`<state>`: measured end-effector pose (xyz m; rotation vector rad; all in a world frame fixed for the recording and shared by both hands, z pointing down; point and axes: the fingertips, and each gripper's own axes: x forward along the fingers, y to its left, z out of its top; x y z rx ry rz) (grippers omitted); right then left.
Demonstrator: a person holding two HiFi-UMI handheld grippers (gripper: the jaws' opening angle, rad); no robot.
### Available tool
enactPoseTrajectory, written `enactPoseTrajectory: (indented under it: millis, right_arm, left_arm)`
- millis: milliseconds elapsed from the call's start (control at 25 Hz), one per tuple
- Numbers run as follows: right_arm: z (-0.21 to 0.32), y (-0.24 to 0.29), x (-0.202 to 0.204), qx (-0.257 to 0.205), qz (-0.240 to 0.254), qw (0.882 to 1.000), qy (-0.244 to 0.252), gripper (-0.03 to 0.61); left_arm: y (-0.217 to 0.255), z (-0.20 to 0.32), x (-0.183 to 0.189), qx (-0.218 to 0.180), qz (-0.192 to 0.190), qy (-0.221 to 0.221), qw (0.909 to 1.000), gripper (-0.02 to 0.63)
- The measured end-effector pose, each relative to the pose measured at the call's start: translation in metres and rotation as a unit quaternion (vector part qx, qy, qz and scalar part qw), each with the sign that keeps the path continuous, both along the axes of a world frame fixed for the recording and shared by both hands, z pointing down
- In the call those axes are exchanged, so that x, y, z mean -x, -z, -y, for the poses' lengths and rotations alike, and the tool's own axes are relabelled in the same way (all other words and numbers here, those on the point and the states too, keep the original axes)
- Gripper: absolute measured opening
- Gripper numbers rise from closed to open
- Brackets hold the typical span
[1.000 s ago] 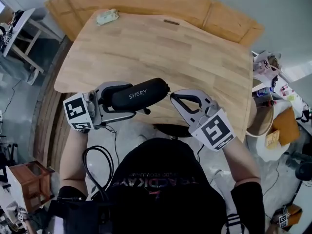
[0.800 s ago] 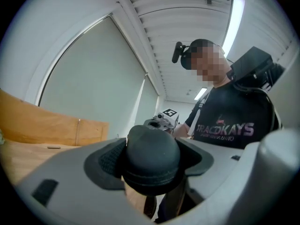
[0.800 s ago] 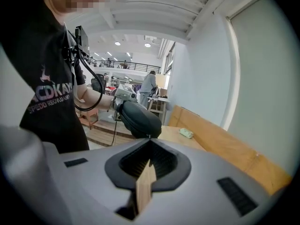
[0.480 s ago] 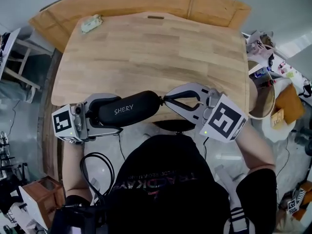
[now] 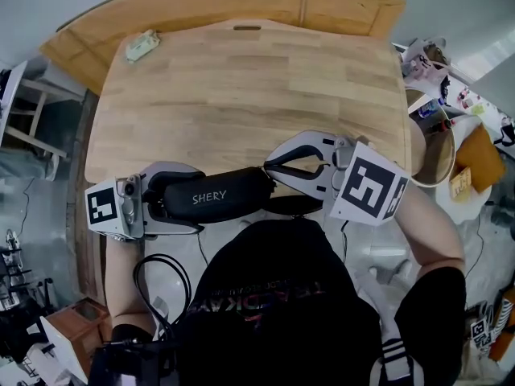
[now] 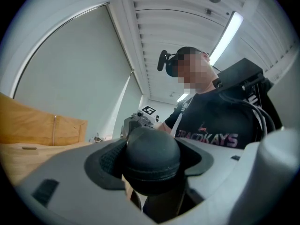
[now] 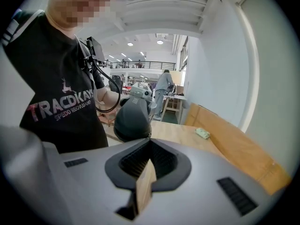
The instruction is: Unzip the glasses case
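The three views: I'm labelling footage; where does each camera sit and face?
Head view: on the person's head, steeply down onto table, left gripper, right gripper, glasses case; arms, black shirt show.
Left gripper view: on that gripper, along its jaws past the case toward the shirt.
Right gripper view: on that gripper, along shut jaws at the case; shirt at left.
Shared: case and shirt in both gripper views.
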<state>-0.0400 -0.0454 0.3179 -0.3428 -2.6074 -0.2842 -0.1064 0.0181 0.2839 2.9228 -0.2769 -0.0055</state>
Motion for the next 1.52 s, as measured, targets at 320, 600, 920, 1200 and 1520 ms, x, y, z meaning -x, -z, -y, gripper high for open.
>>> enactPoseTrajectory:
  millis: [320,600,920,1200,1520]
  right_arm:
    - [0.002,-0.003,-0.002,-0.009,-0.008,1.000,0.010,0.020]
    - [0.002,0.009,-0.031,0.161,0.017,0.986,0.044,0.322]
    - [-0.029,-0.007,0.007,0.062,-0.050,0.995,0.058,0.379]
    - [-0.043,-0.040,0.034,-0.028,-0.113,0.990,0.076,0.388]
    - [-0.033,-0.073,0.031,-0.039,-0.128,0.988,0.082,0.367]
  left_arm:
    - [0.003,0.003,-0.007,-0.008,-0.001,-0.002,1.0000,0.325]
    - [-0.005,0.014,-0.012,-0.014,-0.028,0.026,0.9992,0.321]
    - [-0.017,0.017,-0.014,-0.021,0.014,0.034,0.9991,0.321]
    - [-0.030,0.021,-0.020,-0.019,0.023,0.033,0.9990,0.321]
    - [-0.047,0.038,-0.039,-0.002,0.045,0.035,0.9984,0.322]
